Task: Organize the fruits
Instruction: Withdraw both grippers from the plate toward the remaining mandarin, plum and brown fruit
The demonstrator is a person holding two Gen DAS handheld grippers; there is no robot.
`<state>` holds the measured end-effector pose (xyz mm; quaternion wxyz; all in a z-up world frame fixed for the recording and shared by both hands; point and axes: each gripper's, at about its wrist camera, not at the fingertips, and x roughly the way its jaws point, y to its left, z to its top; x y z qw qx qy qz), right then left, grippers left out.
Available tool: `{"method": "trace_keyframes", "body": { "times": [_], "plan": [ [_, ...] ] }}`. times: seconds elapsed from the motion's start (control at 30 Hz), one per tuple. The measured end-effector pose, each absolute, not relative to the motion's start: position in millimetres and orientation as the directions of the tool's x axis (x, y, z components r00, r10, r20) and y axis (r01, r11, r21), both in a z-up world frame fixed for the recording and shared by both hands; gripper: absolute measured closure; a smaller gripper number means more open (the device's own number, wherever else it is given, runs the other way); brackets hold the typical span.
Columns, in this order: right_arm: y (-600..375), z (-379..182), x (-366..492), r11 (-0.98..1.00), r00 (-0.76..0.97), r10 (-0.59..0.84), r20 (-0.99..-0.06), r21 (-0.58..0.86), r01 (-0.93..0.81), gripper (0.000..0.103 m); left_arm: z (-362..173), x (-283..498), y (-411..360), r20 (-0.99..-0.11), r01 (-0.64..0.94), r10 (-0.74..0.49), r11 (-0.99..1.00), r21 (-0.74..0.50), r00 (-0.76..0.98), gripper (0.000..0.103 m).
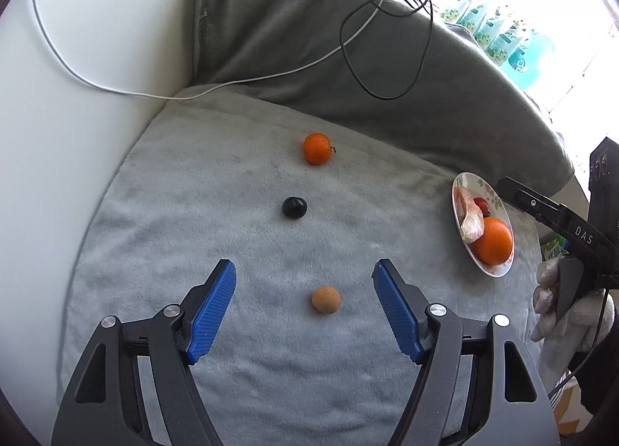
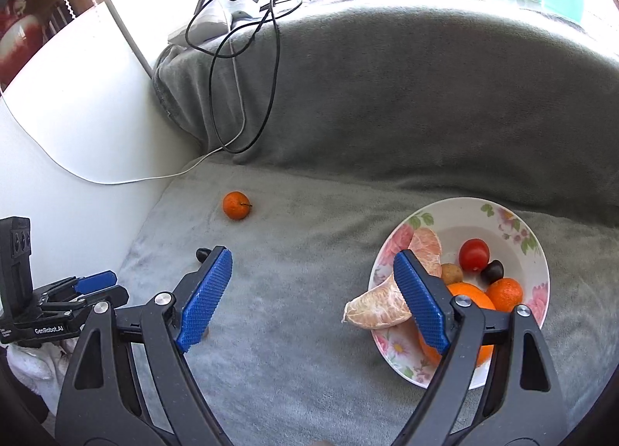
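Step in hand, as judged: collecting the loose fruit into the floral-rimmed white ceramic plate [image 2: 499, 219], which rests on the grey fleece blanket [image 1: 251, 388] at the right side of the seat.

Left gripper [image 1: 305, 279]: jaws wide, empty, blue ribbed pads bracketing a small round tan-brown fruit [image 1: 325, 299] without touching it. Beyond it, roughly in one line running away from the gripper, lie a dark, near-black round fruit [image 1: 294, 207] and a small orange mandarin [image 1: 317, 148], each well apart from the next.

Right gripper [image 2: 313, 279]: jaws wide, empty, poised above the blanket at the plate's near-left edge.

Plate contents: a large orange [image 2: 470, 297], a smaller mandarin, a red tomato-like fruit, a dark fruit, a tan fruit and peeled pale citrus segments [image 2: 377, 308].

Next move, as judged: lower the left gripper, close gently on the tan fruit, carry it to the plate.

Orientation: the tan fruit is near-spherical, with no clear long axis. The segment overhanging the rim lies with its long axis pointing outward, to the left in the right wrist view.
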<state>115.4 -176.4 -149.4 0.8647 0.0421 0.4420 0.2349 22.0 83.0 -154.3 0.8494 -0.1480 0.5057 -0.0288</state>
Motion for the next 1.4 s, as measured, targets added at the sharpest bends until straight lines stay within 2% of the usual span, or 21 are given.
{"method": "trace_keyframes", "body": {
  "times": [0.13,0.47,0.6,0.83,0.9,0.97,1.1,1.23,1.4],
  "plan": [
    [-159.3,-149.4,112.1,0.878,0.502,0.445,-0.741,0.252,-0.407,0.007,-163.4,10.8,88.5,-0.857,-0.127,-0.207,0.946,-0.298,0.472,0.029],
    [-111.8,-158.5,120.9,0.853,0.455,0.423,-0.784,0.176,-0.491,0.007,-180.2,-10.3,96.4,-0.864,-0.158,-0.221,0.933,-0.322,0.453,0.03],
    [-94.8,-163.1,124.6,0.831,0.416,0.442,-0.795,0.188,-0.524,0.007,-185.5,-12.0,94.4,-0.861,-0.145,-0.241,0.931,-0.336,0.448,0.032],
    [-59.8,-175.4,130.0,0.767,0.327,0.487,-0.81,0.217,-0.604,0.007,-195.3,-6.2,89.7,-0.838,-0.109,-0.312,0.911,-0.397,0.448,0.043],
    [-50.3,-177.8,130.1,0.744,0.301,0.499,-0.813,0.223,-0.63,0.011,-202.6,-2.7,88.1,-0.84,-0.104,-0.329,0.907,-0.408,0.432,0.051],
    [-39.2,-182.2,131.1,0.727,0.278,0.494,-0.824,0.216,-0.651,0.021,-207.8,0.6,84.2,-0.843,-0.089,-0.336,0.909,-0.407,0.42,0.057],
    [-24.7,-192.1,134.1,0.708,0.25,0.486,-0.837,0.211,-0.674,0.027,-210.4,6.5,76.0,-0.838,-0.065,-0.354,0.908,-0.415,0.415,0.059],
    [-12.5,-203.8,140.1,0.695,0.217,0.481,-0.85,0.219,-0.685,0.042,-213.6,12.1,71.2,-0.836,-0.054,-0.363,0.906,-0.42,0.412,0.059],
    [1.6,-216.7,144.4,0.672,0.177,0.48,-0.859,0.23,-0.704,0.05,-217.9,18.3,67.7,-0.839,-0.044,-0.365,0.908,-0.417,0.404,0.067]
  ]
}}
